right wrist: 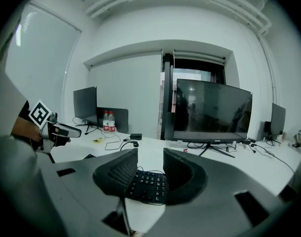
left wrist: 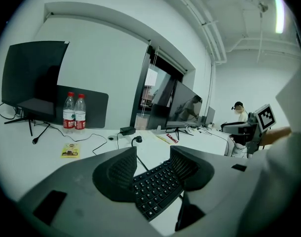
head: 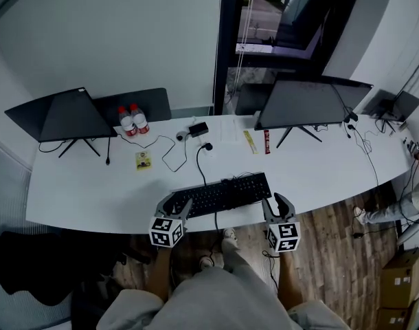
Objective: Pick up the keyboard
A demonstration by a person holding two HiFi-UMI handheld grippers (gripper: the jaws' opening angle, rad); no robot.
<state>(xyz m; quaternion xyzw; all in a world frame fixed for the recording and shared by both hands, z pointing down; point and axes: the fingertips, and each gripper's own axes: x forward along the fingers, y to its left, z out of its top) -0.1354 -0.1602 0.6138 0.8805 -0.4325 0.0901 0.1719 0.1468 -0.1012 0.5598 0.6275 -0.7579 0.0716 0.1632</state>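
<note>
Now: black keyboard (head: 223,192) lies flat on white desk (head: 86,191), near front edge, cable (head: 199,167) running back from it. Left gripper (head: 175,206) at keyboard's left end, right gripper (head: 278,205) at its right end. Both pairs of jaws spread, pads pressing nothing. Left gripper view: keys show in gap between jaws; right gripper view: same. Whether jaws touch keyboard ends: cannot tell. Further back: two water bottles (head: 132,119), yellow card (head: 143,159), left monitor (head: 65,115), right monitor (head: 309,102).
</note>
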